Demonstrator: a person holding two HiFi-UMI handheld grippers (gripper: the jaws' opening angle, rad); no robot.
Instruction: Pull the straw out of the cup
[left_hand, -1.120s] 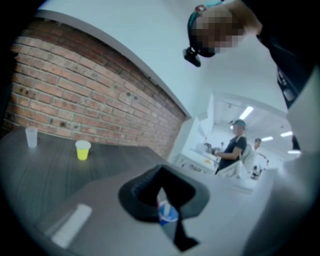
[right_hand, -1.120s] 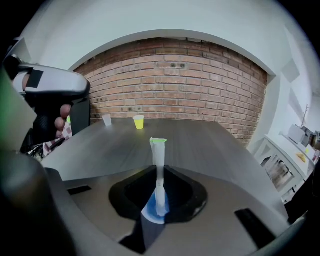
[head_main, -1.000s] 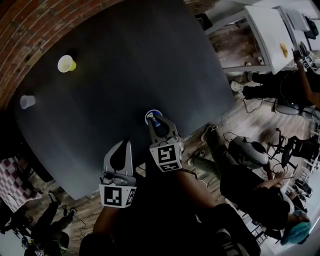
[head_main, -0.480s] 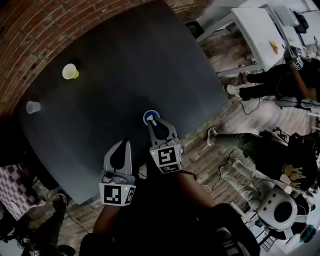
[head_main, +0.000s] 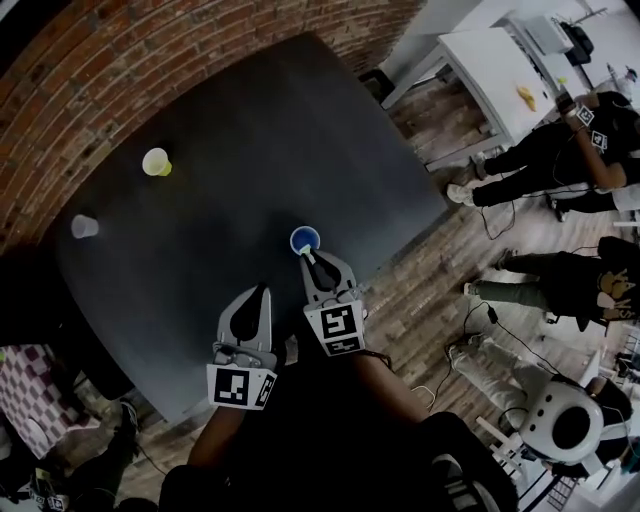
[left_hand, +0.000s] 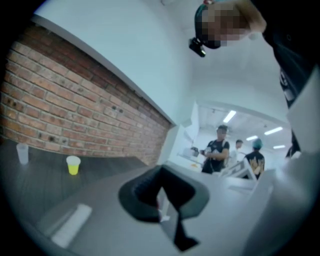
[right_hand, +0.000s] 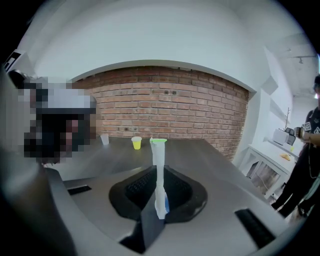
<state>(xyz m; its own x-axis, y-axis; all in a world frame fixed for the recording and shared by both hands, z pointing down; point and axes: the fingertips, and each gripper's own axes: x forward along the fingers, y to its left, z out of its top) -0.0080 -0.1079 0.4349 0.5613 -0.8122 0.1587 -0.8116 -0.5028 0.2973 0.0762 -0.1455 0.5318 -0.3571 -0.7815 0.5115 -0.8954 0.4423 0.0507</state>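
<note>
Grey left gripper (head_main: 262, 292) and right gripper (head_main: 312, 256), black tapered jaws; black-and-white square-marked cubes (head_main: 241, 387); dark clothing (head_main: 320, 440)

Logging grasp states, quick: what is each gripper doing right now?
Left gripper: shut, holding nothing.
Right gripper: shut on the straw.

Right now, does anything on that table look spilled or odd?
Nothing stands out. The blue cup, yellow cup and clear cup stand upright on the table, no spill shows, and the right gripper holds the straw upright.

Matt tbl (head_main: 250, 150), plastic straw (right_hand: 158, 170) (rough brick wall (head_main: 120, 70))
</note>
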